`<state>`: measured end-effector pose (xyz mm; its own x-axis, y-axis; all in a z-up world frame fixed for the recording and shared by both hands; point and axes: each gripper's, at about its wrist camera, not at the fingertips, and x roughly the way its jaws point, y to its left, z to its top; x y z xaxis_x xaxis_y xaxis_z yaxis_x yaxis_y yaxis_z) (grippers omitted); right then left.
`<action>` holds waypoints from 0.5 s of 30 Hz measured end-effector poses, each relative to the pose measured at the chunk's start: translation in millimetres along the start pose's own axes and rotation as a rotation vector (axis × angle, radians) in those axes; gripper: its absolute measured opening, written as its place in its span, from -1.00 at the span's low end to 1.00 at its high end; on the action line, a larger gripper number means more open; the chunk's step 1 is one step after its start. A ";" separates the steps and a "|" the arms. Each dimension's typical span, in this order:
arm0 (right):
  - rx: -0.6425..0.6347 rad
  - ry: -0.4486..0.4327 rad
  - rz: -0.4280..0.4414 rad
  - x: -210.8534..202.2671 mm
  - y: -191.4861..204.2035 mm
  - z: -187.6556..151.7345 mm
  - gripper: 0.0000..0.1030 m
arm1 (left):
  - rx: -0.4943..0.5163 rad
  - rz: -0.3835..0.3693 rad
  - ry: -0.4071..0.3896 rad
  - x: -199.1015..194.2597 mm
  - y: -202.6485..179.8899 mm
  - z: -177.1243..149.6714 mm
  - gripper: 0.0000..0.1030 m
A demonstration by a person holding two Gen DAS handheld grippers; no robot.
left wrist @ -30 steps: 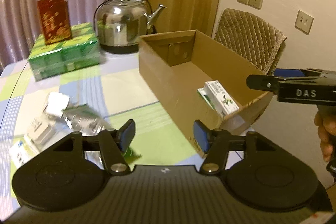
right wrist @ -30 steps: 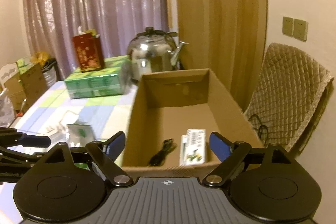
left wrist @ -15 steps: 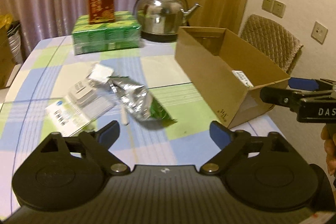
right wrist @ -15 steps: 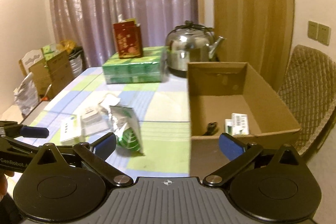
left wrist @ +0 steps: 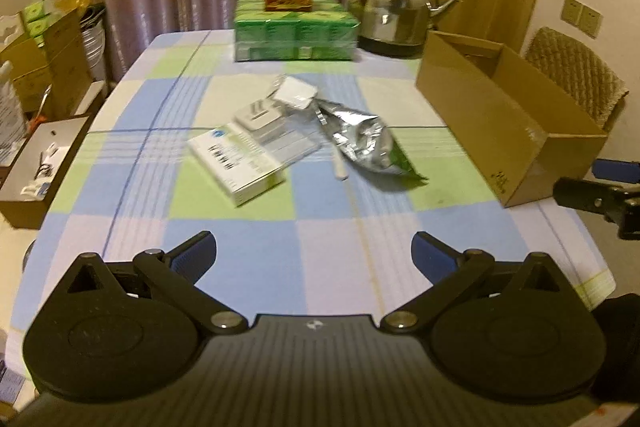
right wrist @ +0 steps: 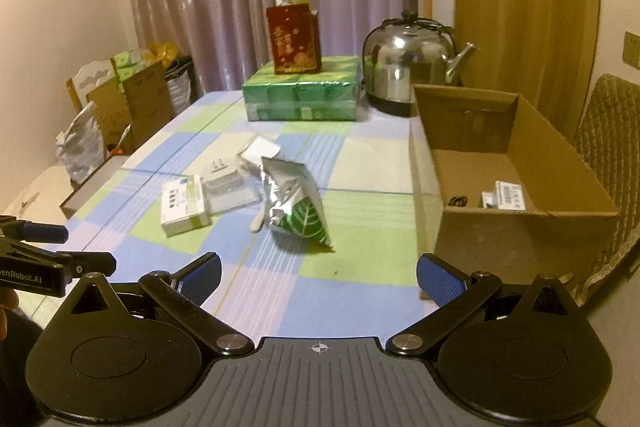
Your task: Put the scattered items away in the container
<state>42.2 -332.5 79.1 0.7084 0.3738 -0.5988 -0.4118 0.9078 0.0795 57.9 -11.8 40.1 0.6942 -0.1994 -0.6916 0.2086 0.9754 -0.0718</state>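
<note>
Hovering over the table's (left wrist: 280,255) near edge, the left tool (left wrist: 314,253) was spreading its jaws with nothing between them, and the right tool (right wrist: 319,277) gaped empty too. A foil pouch (right wrist: 294,205), white box (left wrist: 236,161) and plug adapter (left wrist: 258,115) lay scattered mid-table, left of the cardboard box (right wrist: 516,227).

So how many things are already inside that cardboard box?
2 can be seen: a small white carton lying on the floor of the cardboard box near its front wall, and a black cable just left of it. The front wall may hide more.

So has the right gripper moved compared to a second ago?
Yes. The right gripper, jaws open and empty, has pulled back from over the cardboard box, which now sits off to its right.
</note>
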 end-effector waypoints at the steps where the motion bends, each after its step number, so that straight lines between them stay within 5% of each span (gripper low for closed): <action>1: -0.005 0.003 0.003 0.7 1.9 0.0 0.96 | -0.005 0.005 0.004 -0.8 3.3 -1.6 0.98; 15: -0.043 0.036 0.020 15.0 19.4 3.0 0.96 | -0.065 0.035 0.001 -2.6 29.9 -6.2 0.98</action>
<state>46.6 -308.8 74.0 0.6790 0.3836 -0.6259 -0.4502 0.8911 0.0578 58.0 18.5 35.3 0.6993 -0.1649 -0.6955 0.1391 0.9858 -0.0938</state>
